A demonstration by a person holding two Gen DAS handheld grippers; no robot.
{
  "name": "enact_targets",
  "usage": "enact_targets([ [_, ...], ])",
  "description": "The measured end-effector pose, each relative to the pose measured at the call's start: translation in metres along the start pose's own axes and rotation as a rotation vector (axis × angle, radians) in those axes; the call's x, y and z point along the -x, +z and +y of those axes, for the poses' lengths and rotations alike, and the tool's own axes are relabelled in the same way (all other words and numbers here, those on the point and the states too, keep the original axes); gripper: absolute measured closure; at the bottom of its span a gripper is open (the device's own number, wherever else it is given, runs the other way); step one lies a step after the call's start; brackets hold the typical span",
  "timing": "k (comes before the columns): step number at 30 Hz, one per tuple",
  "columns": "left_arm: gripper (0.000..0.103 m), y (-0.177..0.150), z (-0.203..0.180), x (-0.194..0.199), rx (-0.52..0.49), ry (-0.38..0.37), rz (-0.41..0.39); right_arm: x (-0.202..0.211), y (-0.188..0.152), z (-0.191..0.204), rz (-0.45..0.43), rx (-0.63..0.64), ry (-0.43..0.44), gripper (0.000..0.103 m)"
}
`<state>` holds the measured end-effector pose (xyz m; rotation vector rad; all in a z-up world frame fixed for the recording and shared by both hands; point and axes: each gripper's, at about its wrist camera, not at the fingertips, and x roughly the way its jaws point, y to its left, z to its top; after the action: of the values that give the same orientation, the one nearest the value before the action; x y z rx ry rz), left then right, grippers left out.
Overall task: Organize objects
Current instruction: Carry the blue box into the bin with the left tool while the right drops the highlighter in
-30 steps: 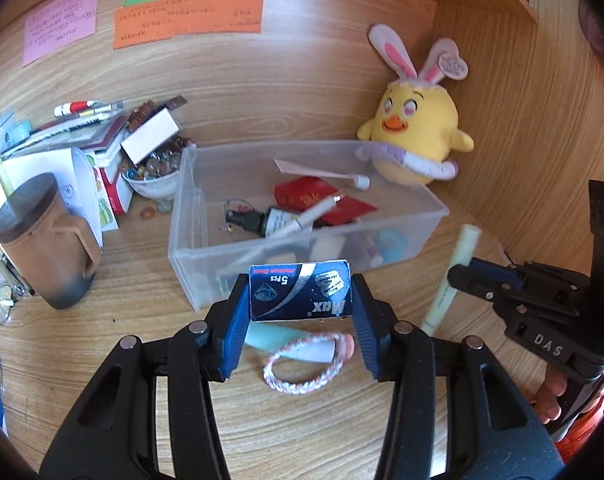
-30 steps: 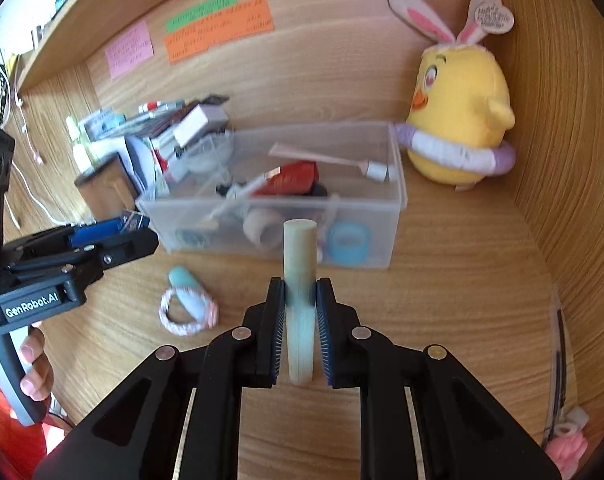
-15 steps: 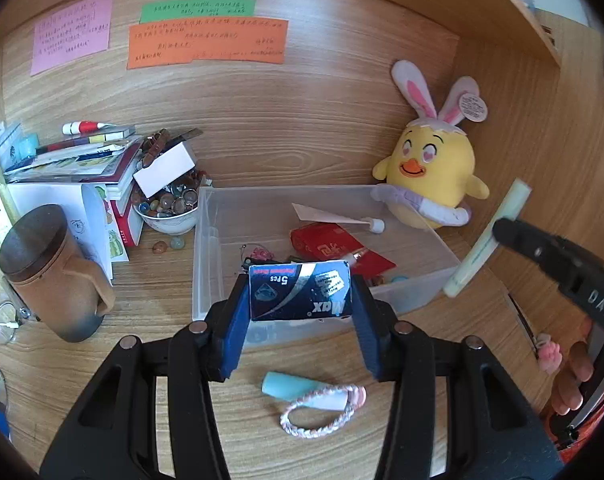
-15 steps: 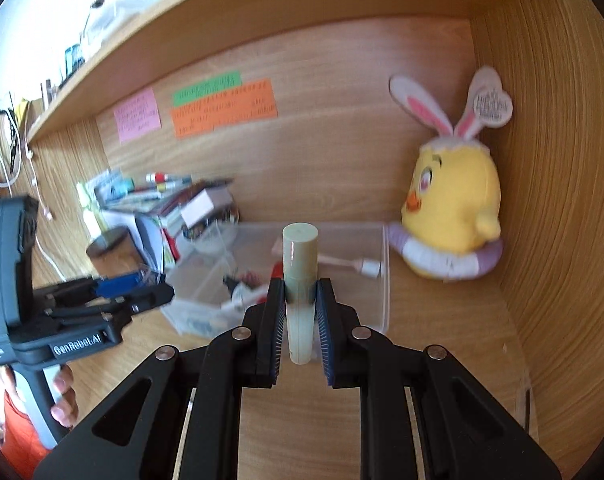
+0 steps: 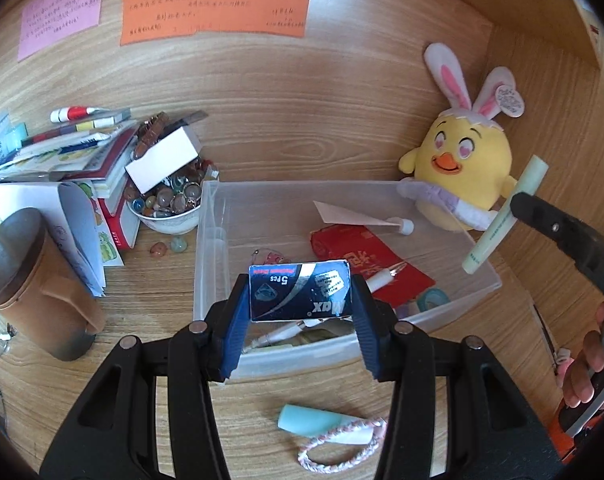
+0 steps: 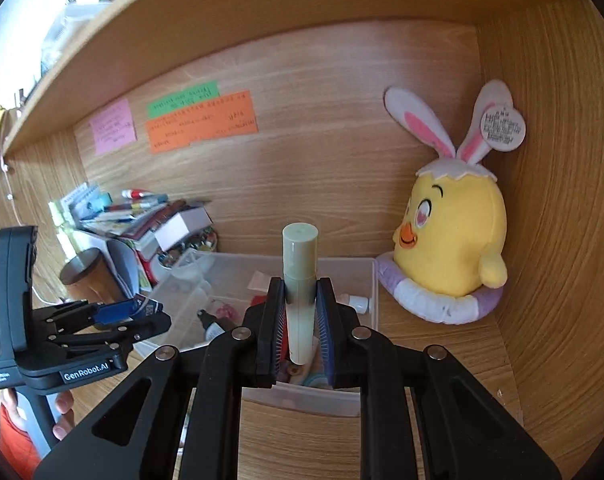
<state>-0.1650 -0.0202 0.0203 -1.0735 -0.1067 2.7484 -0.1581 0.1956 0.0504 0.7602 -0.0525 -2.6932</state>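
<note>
A: What is the left gripper (image 5: 299, 300) doing?

B: In its own view it sits low in the middle of the frame, its blue pads pinching a small dark blue box (image 5: 299, 291) by its two short ends. The box is printed "Max" and "5 pcs", upside down to the camera.

A: And where is that box compared with the bin?

B: It hangs above the near side of the clear plastic bin (image 5: 454, 312), which fills the centre of the frame. Inside the bin lie a red packet (image 5: 366, 250), a white pen (image 5: 382, 278) and a folded paper (image 5: 342, 214).

A: The right gripper (image 6: 299, 320)?

B: Pressed together on a pale green tube (image 6: 299, 280), which stands nearly upright between the pads in the middle of the right wrist view. Its flat cap points up and its lower end hangs over the near end of the bin.

A: Can you see the tube from the other camera?

B: Yes, at the right edge of the left wrist view, slanting beside a yellow chick toy (image 5: 460, 172) with rabbit ears.

A: Anything lying loose on the desk?

B: At the bottom of the left wrist view, a light blue tube (image 5: 314, 420) and a pink braided cord loop (image 5: 342, 446) lie touching each other, in front of the bin. At the left stand a brown mug (image 5: 33, 284), a stack of books (image 5: 69, 152) and a bowl of beads (image 5: 169, 206).
</note>
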Motion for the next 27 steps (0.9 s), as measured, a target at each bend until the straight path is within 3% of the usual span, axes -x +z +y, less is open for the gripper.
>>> enact_targets([
  [10, 0.055, -0.003, 0.013, -0.029, 0.04, 0.027, 0.055, -0.042, -0.015, -0.008, 0.09, 0.007, -0.054, 0.089],
  [23, 0.052, -0.006, 0.003, -0.036, -0.017, 0.03, 0.062, -0.062, -0.023, 0.005, 0.132, 0.078, -0.056, 0.088],
  [25, 0.046, -0.005, 0.002, -0.033, -0.019, 0.025, 0.056, -0.063, -0.023, 0.007, 0.142, 0.083, -0.045, 0.083],
  [27, 0.041, -0.005, 0.001, -0.028, -0.023, 0.025, 0.042, -0.062, -0.024, 0.008, 0.139, 0.086, -0.046, 0.07],
])
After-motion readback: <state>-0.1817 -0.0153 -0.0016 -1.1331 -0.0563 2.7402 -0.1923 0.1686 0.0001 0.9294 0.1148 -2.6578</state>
